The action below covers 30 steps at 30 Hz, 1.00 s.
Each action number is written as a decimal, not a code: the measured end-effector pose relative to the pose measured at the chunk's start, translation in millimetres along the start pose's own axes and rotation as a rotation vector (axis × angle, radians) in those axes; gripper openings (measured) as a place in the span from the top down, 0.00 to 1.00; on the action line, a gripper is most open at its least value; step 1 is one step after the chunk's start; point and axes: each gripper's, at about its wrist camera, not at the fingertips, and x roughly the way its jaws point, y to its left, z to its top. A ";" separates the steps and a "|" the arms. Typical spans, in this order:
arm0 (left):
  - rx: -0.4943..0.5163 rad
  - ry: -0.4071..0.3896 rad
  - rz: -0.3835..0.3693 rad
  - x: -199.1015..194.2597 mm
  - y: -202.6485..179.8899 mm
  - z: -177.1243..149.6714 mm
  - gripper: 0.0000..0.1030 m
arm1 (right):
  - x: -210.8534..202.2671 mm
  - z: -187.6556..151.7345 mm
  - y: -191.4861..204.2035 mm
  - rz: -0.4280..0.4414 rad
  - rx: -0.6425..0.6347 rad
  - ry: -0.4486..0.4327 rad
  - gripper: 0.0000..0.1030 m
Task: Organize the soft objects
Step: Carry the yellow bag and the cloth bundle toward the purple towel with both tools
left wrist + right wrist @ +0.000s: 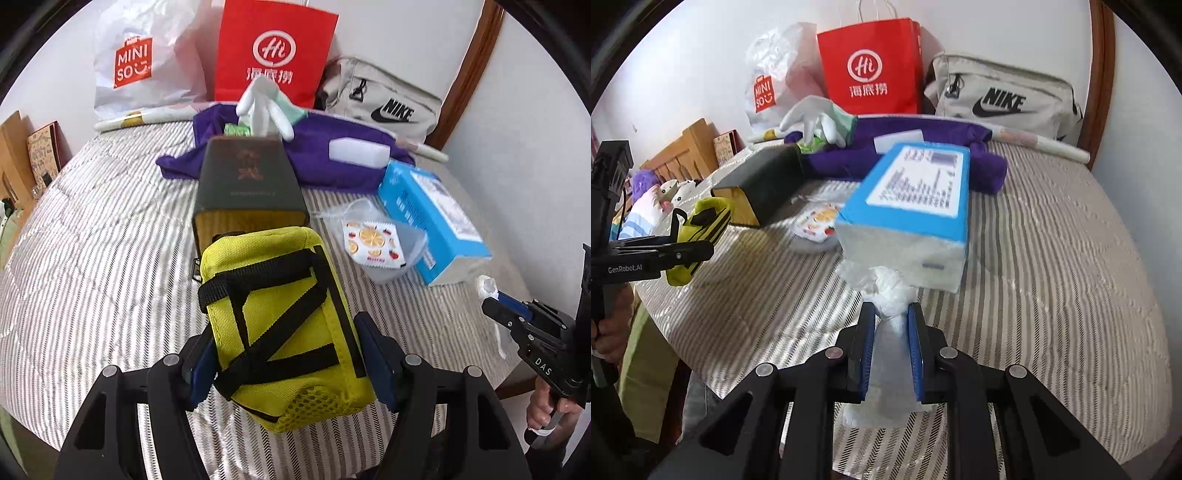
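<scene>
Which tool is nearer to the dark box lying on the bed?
Left. The left tool grips the yellow pouch directly before the dark box; the right tool is farther, holding the blue tissue pack's wrapper.

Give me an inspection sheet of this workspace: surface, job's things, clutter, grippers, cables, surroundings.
Surface: striped quilt on a bed, wrinkled.
Job's things: yellow pouch with black straps; blue tissue pack in clear wrap; purple cloth; white glove lying on the cloth.
Clutter: dark box lying on its side; fruit-print packet; white block on the cloth; rolled paper.
Grippers: left gripper clamps the yellow pouch by its sides; right gripper pinches the knotted wrap of the tissue pack.
Cables: nothing seen.
Surroundings: red paper bag, white Miniso bag and grey Nike bag against the white wall; wooden headboard at the left.
</scene>
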 end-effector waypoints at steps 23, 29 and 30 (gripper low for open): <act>0.026 -0.111 -0.002 -37.4 4.6 61.9 0.35 | -26.8 65.5 7.6 0.000 -0.043 -0.107 0.83; 0.027 -0.110 -0.003 -33.2 5.7 76.7 0.35 | -24.9 81.0 0.8 -0.001 -0.030 -0.121 0.83; 0.028 -0.110 -0.002 -32.6 5.4 78.3 0.35 | -24.6 83.2 -0.1 -0.003 -0.027 -0.122 0.83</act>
